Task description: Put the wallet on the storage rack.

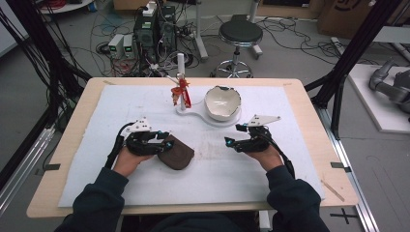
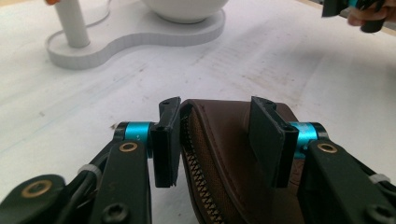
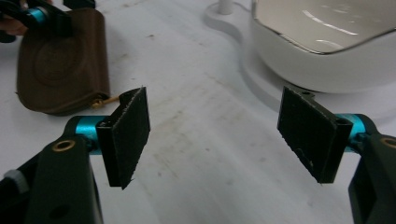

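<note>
White mat [image 1: 145,179] on wooden table [image 1: 77,121], cables [image 1: 111,29] behind

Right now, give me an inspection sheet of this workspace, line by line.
Surface: white mat on a wooden table, faintly scuffed.
Job's things: brown zip pouch; white bowl on a white base; post carrying a red ornament.
Clutter: nothing seen.
Grippers: left gripper jaws straddle the pouch's edge; whether they pinch it, cannot tell. Right gripper open, holding nothing.
Cables: black cable trails from the left gripper.
Surroundings: stool, floor wiring, electronics boxes.
</note>
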A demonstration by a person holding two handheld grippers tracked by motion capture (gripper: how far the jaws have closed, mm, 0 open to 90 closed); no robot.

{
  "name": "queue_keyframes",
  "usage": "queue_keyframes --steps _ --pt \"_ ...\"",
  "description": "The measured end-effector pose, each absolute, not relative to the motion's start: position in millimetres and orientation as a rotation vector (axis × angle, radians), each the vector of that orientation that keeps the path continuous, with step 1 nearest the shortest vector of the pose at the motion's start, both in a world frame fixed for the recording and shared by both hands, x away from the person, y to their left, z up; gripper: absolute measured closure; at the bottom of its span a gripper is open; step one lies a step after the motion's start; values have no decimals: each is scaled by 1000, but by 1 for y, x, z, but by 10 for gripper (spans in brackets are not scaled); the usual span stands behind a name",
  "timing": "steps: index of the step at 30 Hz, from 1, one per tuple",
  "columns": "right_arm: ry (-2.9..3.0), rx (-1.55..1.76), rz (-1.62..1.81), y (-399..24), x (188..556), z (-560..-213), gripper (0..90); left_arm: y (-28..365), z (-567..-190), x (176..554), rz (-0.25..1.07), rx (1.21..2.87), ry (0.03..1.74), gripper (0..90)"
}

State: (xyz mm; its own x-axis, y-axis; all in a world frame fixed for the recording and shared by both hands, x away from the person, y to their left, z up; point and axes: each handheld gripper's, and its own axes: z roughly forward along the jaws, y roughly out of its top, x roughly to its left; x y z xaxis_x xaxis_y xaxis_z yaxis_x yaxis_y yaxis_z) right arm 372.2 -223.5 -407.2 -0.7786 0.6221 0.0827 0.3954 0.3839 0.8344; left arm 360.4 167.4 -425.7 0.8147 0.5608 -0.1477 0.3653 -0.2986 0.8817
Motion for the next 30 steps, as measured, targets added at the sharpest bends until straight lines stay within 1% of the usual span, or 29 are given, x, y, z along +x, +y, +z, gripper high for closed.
queue_keyframes --steps 4,8,17,21,24,27,29,30 --pt "2459 848 1377 -206 373 -412 257 166 -423 358 249 1911 654 565" --pt "2521 786 1392 -185 374 -417 258 164 -419 357 251 1888 630 603" --pt "2706 684 1449 -133 380 -434 264 159 -418 356 246 1894 584 607" --pt "2789 674 1503 -115 384 -441 283 159 -419 356 241 1889 577 610" --pt "2844 685 1538 -109 390 -445 292 161 -419 357 233 1891 577 613" --pt "2922 720 1621 -111 396 -451 387 160 -420 357 227 1882 568 614" --pt "2964 696 1668 -113 399 -453 507 161 -419 358 218 1873 564 618" --pt "2971 690 1673 -113 399 -453 517 162 -419 358 213 1872 560 622"
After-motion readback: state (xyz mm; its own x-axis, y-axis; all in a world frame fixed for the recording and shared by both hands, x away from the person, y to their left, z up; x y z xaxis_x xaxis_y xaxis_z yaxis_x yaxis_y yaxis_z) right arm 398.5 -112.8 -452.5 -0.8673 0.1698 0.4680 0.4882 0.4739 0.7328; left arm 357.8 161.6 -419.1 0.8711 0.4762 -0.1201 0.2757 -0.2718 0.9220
